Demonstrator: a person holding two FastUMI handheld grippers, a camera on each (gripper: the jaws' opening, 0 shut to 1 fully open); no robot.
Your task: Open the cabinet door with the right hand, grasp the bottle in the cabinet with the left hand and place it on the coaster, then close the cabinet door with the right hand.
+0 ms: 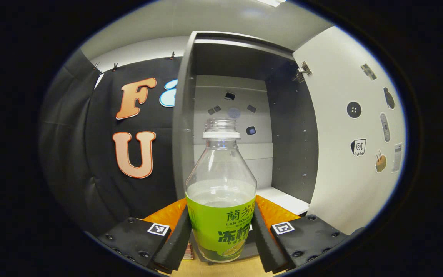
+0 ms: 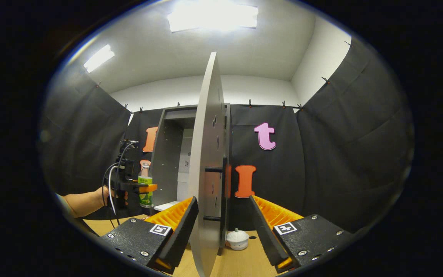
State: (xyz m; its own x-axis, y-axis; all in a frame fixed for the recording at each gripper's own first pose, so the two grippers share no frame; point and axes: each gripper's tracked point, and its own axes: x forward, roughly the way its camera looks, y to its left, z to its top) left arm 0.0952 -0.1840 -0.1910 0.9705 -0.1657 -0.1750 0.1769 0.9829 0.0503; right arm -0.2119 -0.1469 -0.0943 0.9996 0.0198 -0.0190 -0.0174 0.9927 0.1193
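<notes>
The left hand-held gripper (image 1: 221,231) clamps both fingers on the clear plastic bottle with a green label (image 1: 221,192), upright in front of the open grey cabinet (image 1: 283,154). The right hand-held gripper (image 2: 223,227) stands open astride the near edge of the grey cabinet door (image 2: 204,173), a small white lidded pot (image 2: 237,239) on the wooden table (image 2: 244,265) beyond.

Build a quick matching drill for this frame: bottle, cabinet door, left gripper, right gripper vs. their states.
Things:
1. bottle
2. cabinet door
3. left gripper
4. right gripper

States:
A. swung open, seen edge-on in the right gripper view
B. open, fingers either side of the door's edge
C. uncapped, partly filled, held upright off the tabletop
D. shut on the green label

Pairs: 1-C, 2-A, 3-D, 4-B
</notes>
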